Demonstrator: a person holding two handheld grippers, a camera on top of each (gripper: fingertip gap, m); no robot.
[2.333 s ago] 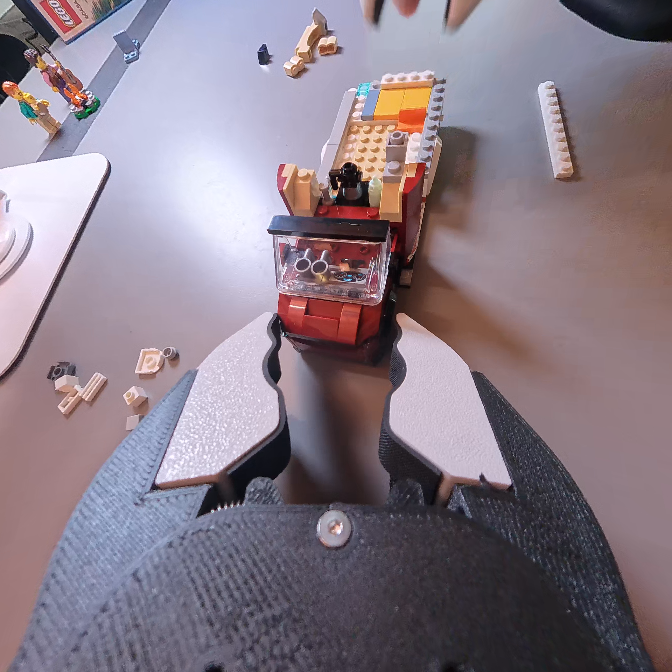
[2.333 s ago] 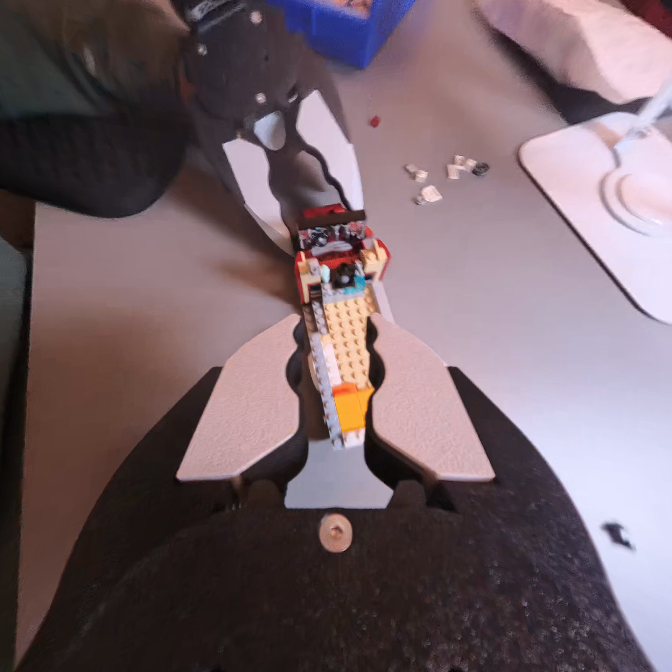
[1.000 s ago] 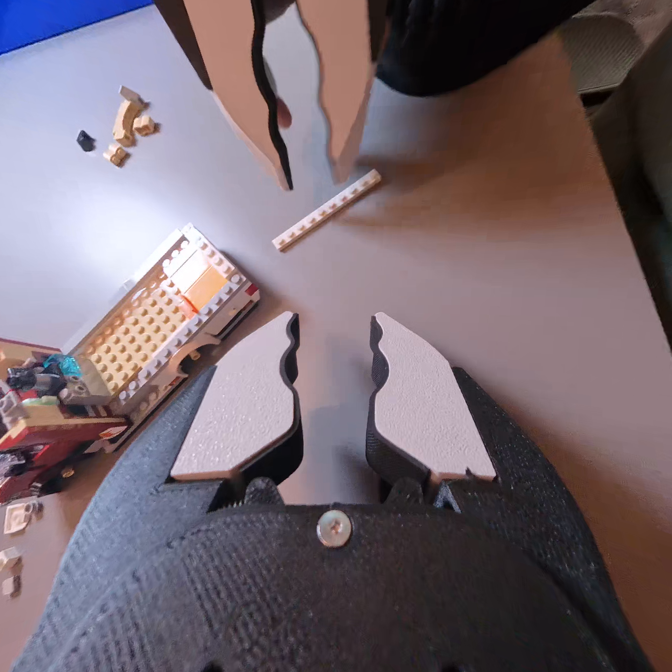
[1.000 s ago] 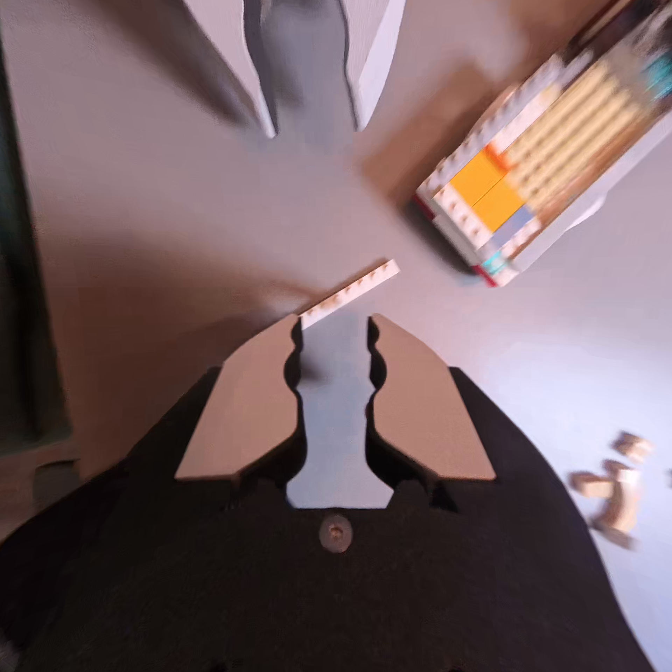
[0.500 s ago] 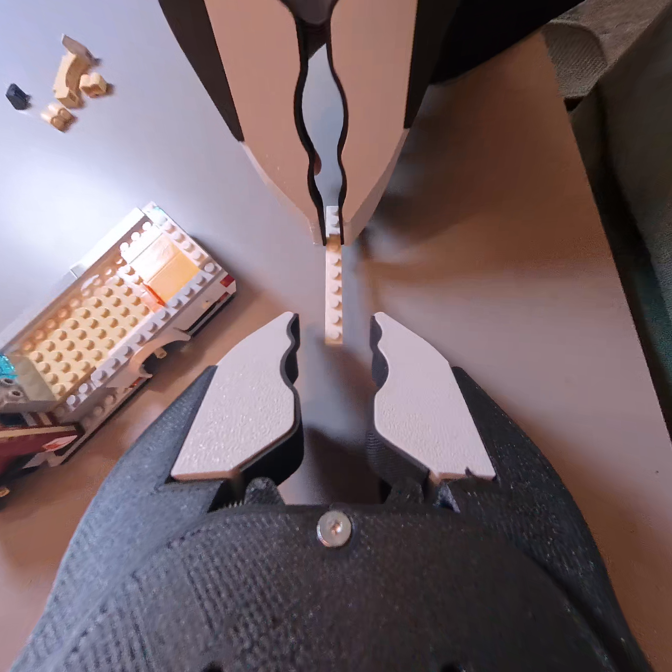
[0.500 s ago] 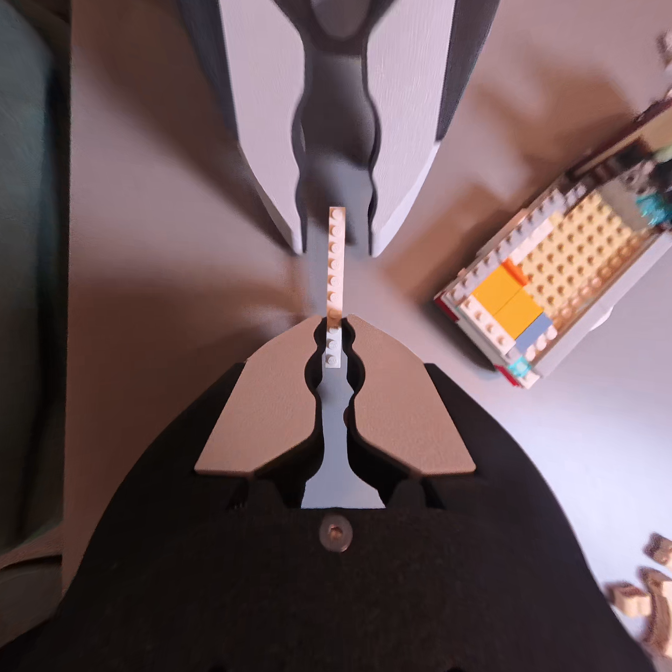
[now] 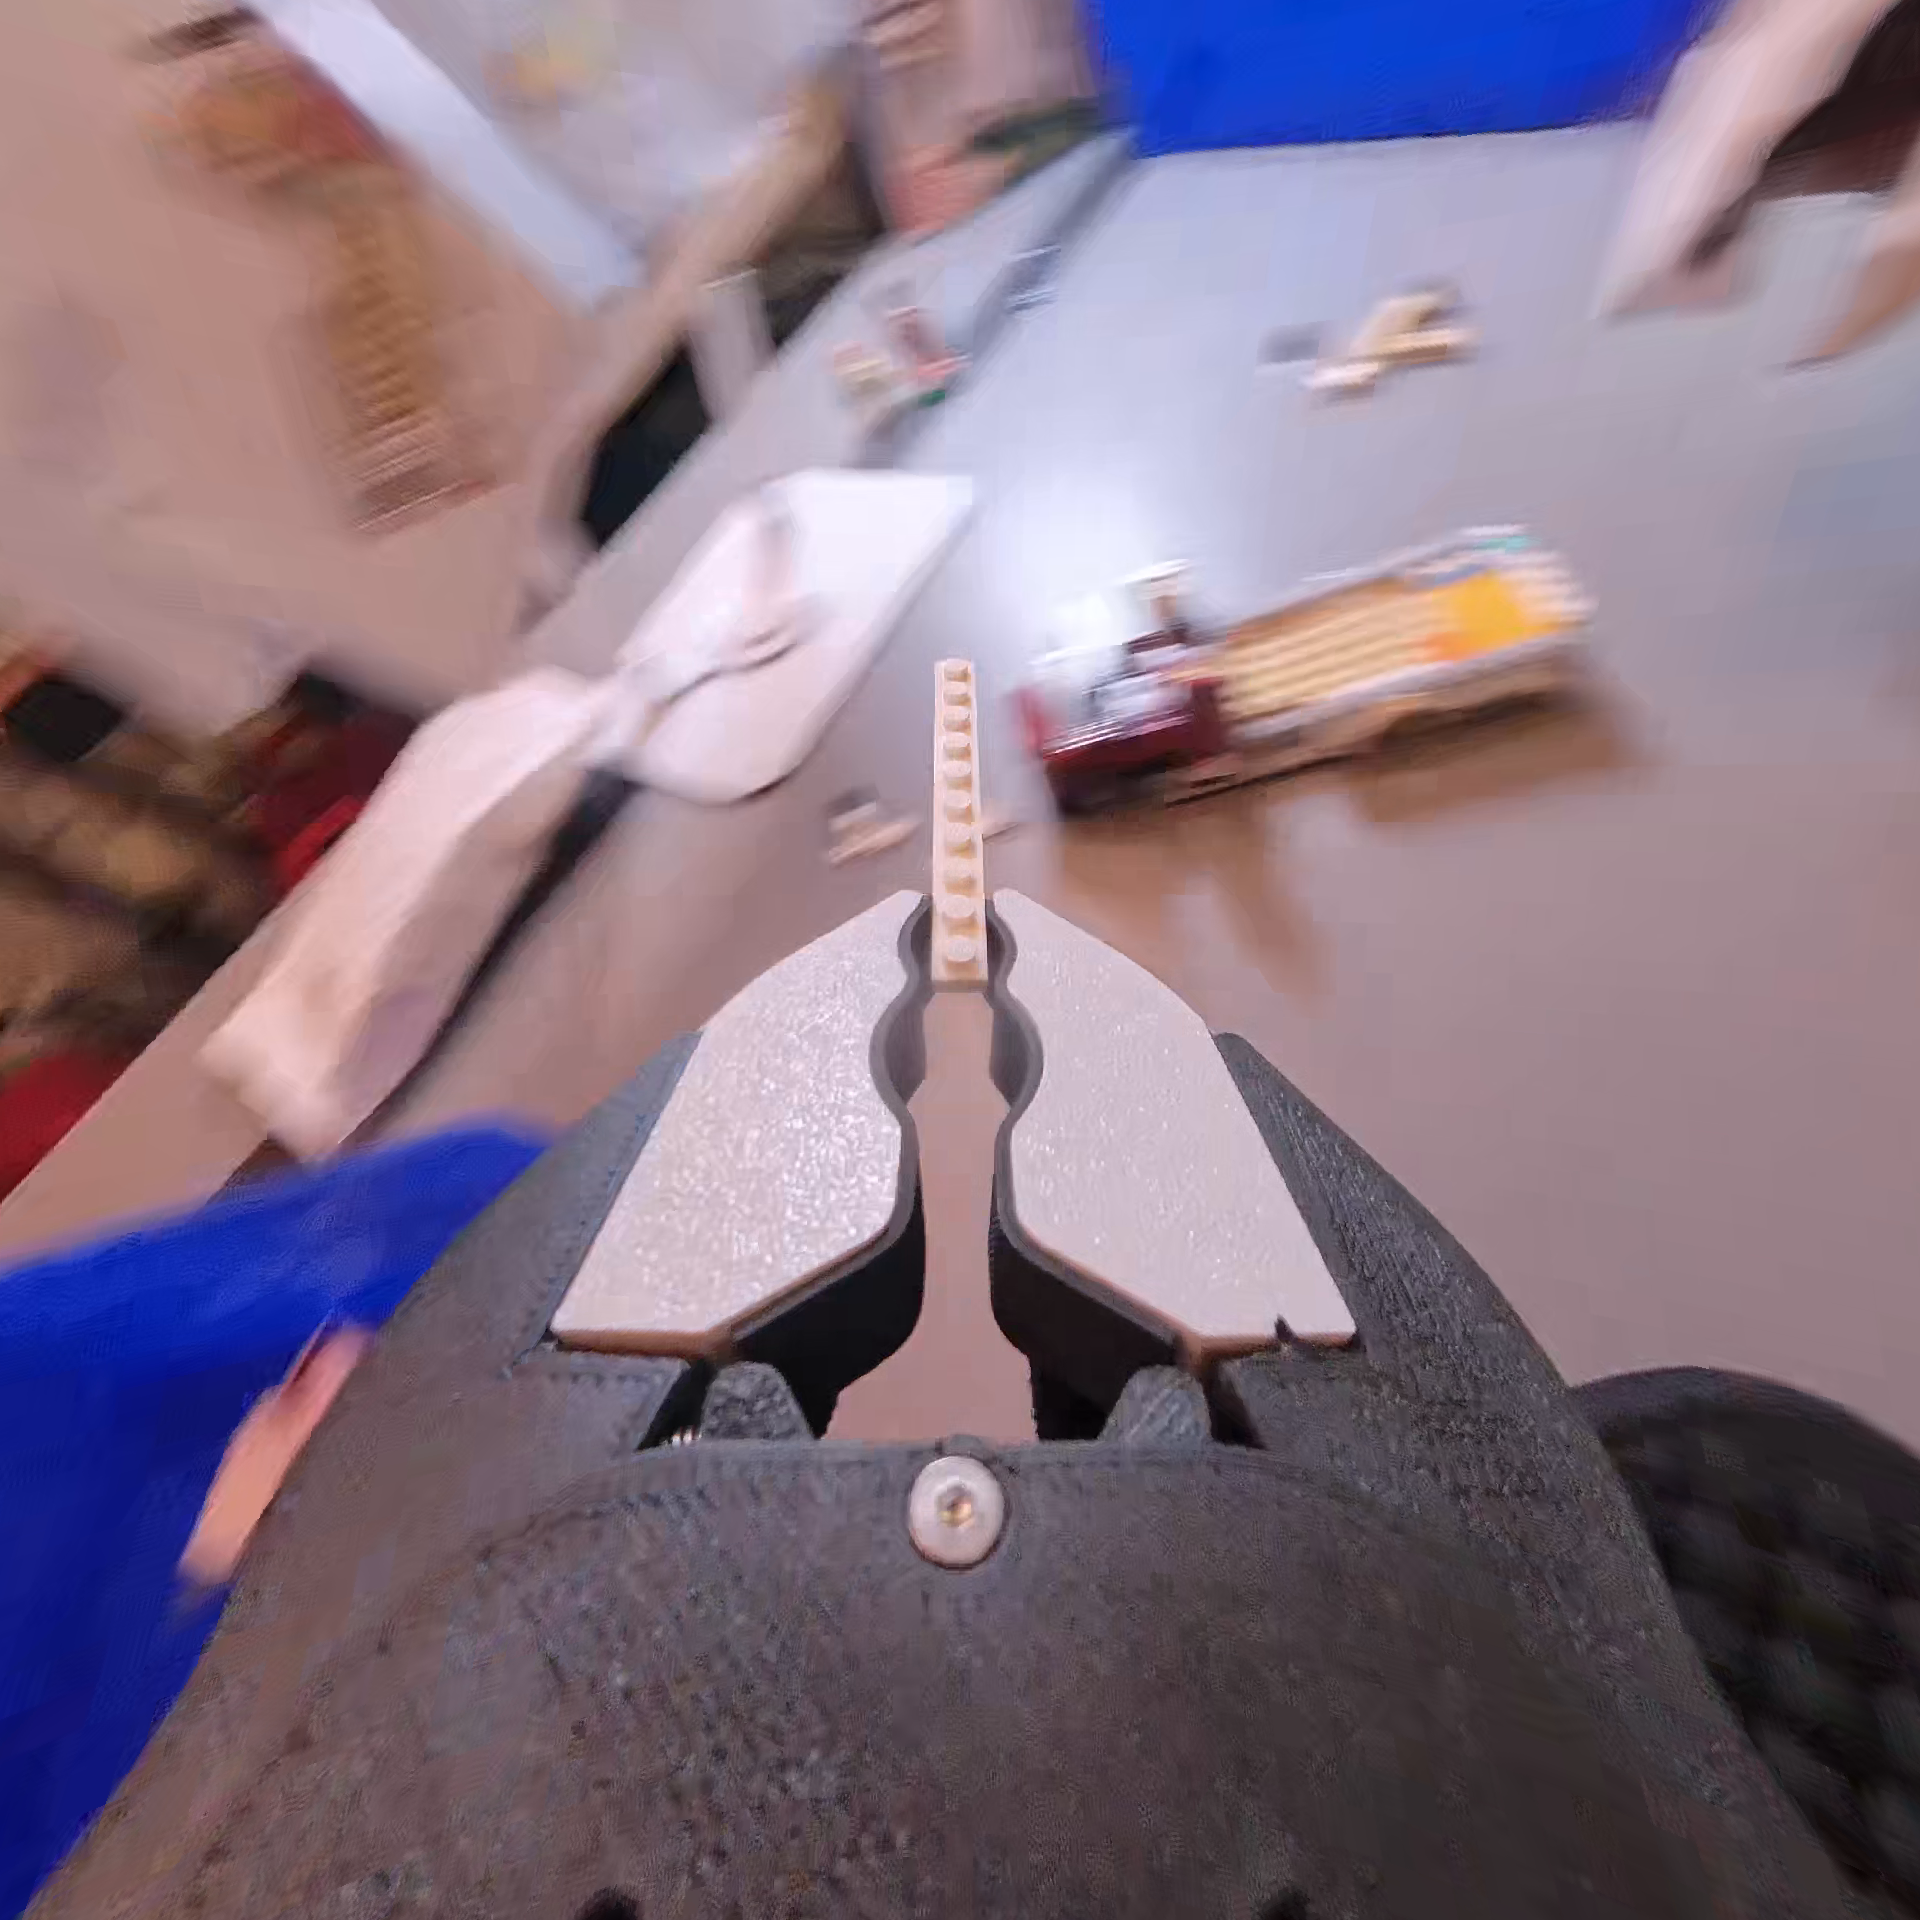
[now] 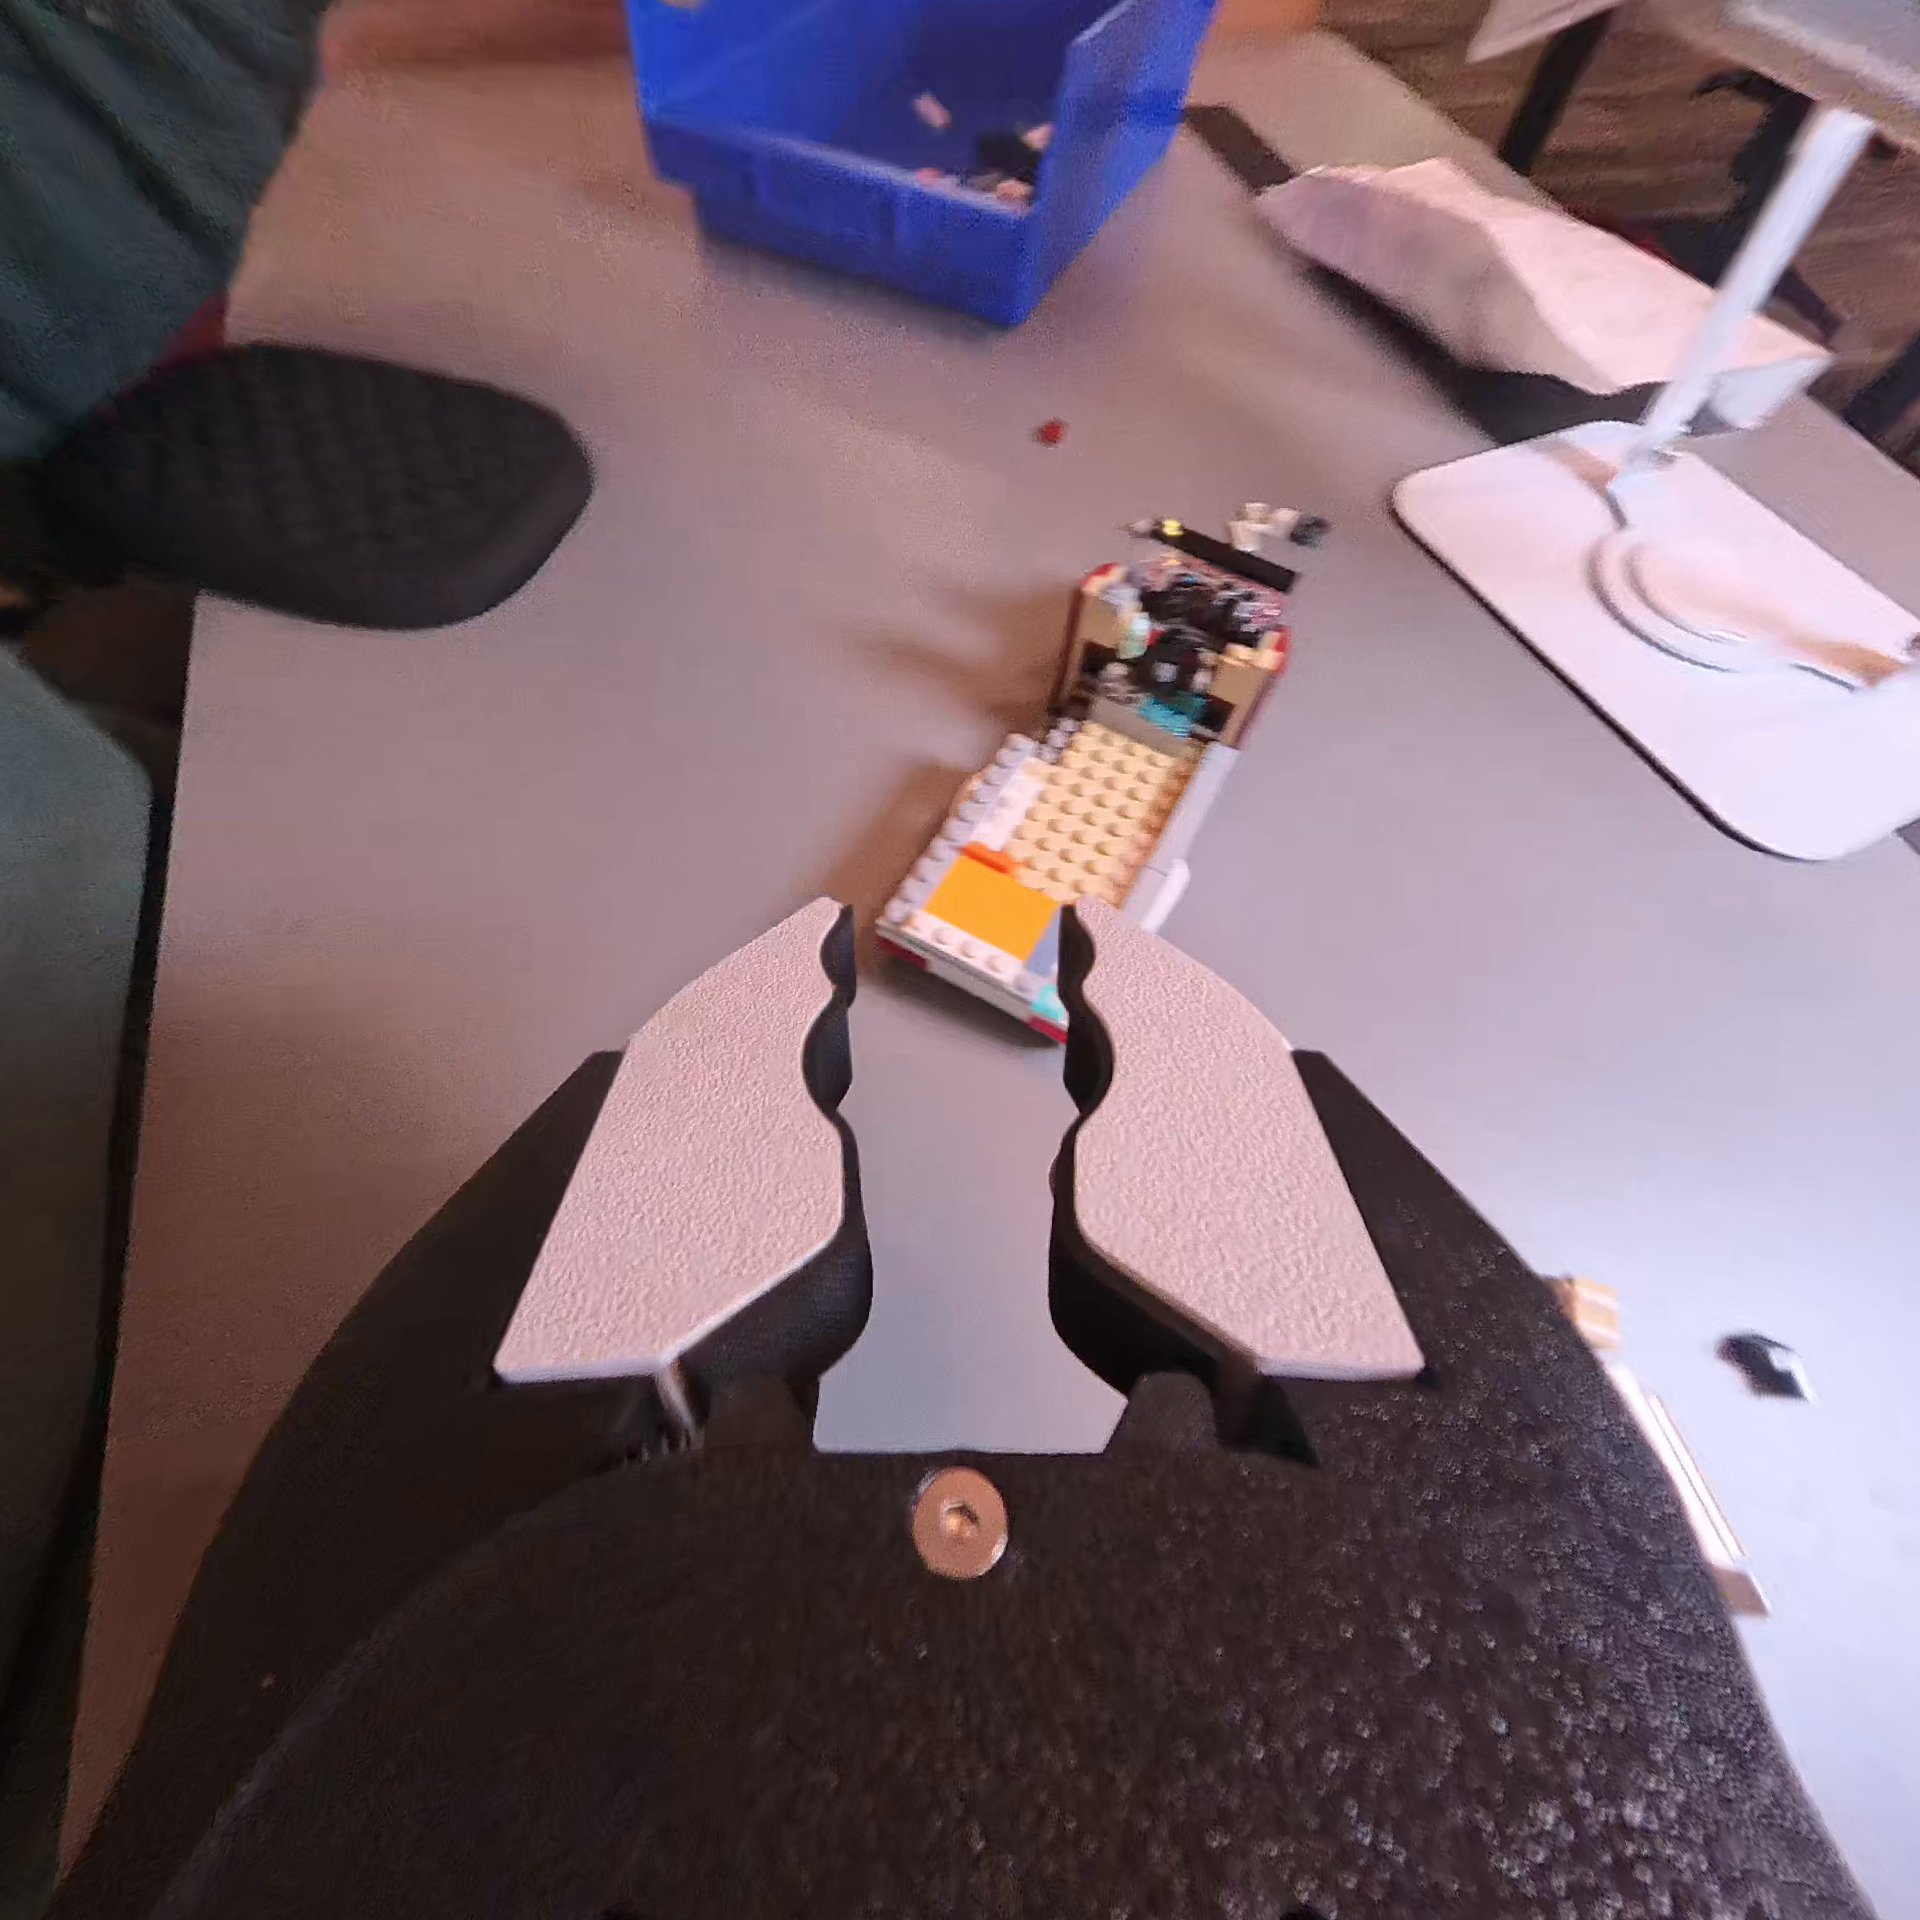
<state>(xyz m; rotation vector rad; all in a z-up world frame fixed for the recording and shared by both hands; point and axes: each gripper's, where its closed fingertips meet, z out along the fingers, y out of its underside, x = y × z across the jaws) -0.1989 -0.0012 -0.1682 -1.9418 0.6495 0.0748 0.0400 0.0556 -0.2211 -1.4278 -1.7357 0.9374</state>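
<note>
Bright daylight; left wrist view heavily motion-blurred, right sharper.

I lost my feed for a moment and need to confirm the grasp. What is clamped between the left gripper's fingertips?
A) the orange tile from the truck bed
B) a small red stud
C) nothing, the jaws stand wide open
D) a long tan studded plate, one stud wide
D: in the left wrist view the left gripper pinches the near end of the long tan studded plate, which sticks out forward past the fingertips.

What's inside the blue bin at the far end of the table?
A few small loose pieces, dark, red and pale, lie in the blue bin. Its front wall hides the rest of the floor, and blur keeps them from being told apart.
</note>
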